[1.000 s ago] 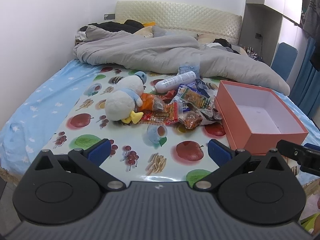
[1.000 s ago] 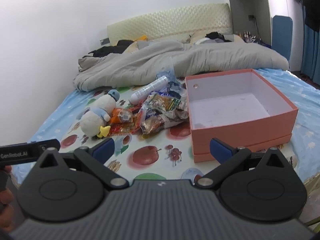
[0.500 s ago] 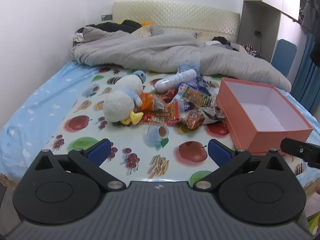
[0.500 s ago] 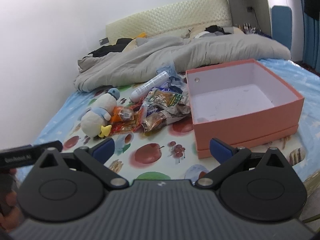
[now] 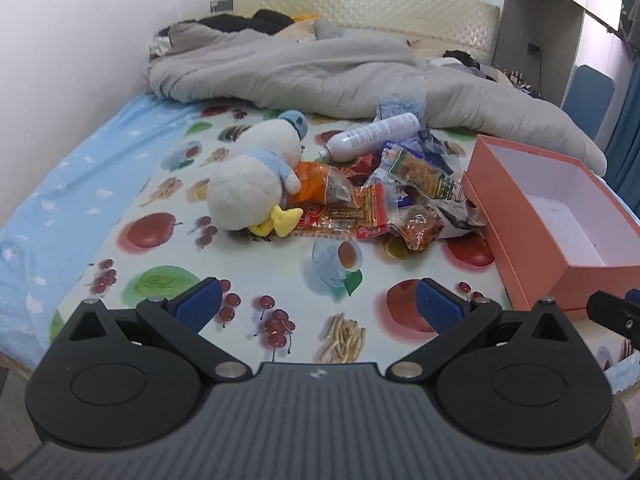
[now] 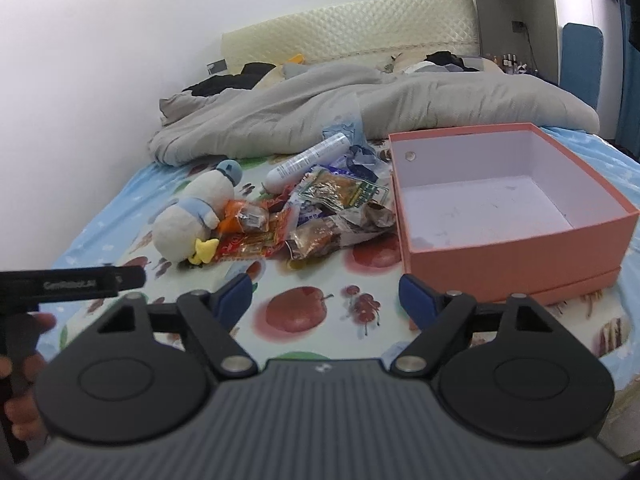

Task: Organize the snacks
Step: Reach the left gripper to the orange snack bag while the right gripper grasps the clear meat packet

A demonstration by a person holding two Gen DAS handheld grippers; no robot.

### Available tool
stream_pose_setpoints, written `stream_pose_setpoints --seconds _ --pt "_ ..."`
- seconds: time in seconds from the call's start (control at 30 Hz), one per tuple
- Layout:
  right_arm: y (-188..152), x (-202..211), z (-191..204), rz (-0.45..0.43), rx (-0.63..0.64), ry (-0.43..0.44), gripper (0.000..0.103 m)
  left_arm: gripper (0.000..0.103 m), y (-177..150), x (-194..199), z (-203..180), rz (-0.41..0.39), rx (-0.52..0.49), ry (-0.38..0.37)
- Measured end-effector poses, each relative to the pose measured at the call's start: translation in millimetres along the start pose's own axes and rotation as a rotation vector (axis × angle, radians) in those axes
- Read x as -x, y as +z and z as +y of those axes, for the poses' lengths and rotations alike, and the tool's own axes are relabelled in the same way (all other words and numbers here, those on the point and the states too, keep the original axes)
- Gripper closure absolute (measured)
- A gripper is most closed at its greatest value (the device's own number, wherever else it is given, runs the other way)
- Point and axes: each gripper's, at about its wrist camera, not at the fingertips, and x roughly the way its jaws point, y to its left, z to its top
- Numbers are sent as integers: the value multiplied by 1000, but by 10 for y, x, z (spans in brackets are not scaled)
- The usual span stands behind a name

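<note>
The snacks [image 5: 384, 196] lie in a heap on the bed ahead of both tongs, beside the empty pink box [image 6: 500, 216] meant for them. The left tongs [image 5: 318, 304] gape empty. The right tongs [image 6: 326, 296] are closing on nothing.

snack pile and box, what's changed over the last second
Both grippers came closer to the bed, so the snack pile and pink box look larger. The right gripper is closing, nothing between its fingers. The left gripper stays open. Snacks, plush duck, bottle unmoved.
</note>
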Motion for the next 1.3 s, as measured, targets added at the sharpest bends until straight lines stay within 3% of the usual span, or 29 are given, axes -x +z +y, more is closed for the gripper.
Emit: stream_pose_setpoints --seconds 0.27,0.4,0.7,0.77,0.93,1.13,1.3 --pt "67 -374 181 -14 -10 68 20 0 179 -561 174 15 53 -19" --pt "112 -624 323 -6 38 75 21 7 237 -838 267 18 89 -33" --pt "88 -1349 325 85 106 27 43 24 318 -1557 355 57 148 -119" --pt "67 -1501 318 103 124 19 44 25 342 -1705 338 57 149 -128" --pt "12 -1856 316 142 181 13 51 26 490 -2010 214 35 69 -111" --pt "-29 -2200 378 158 279 18 52 26 768 -2321 -3 31 -86 -63" --pt "-60 -2365 444 118 414 25 62 26 956 -2573 -217 43 -185 -49"
